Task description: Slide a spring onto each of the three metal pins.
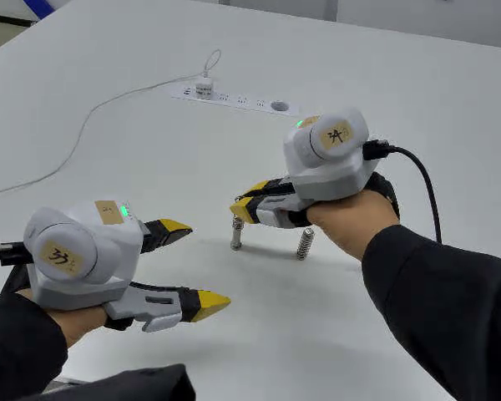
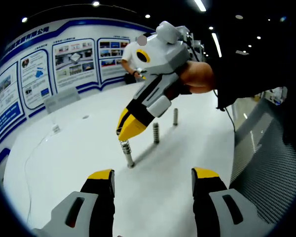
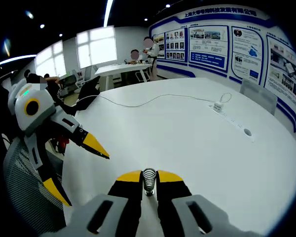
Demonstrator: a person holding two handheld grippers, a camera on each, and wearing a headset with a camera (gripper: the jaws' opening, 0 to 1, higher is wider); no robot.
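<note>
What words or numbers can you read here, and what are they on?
"3A", maybe "34": right sticker, on the right tongs.
"37" or "33", sideways: left sticker, on the left tongs.
Too small to read: print on the wall posters.
Nothing readable on the power strip.

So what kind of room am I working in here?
Probably an office showroom or meeting hall: a large white table with a power strip, blue-bordered display boards on the wall, and a second table.
</note>
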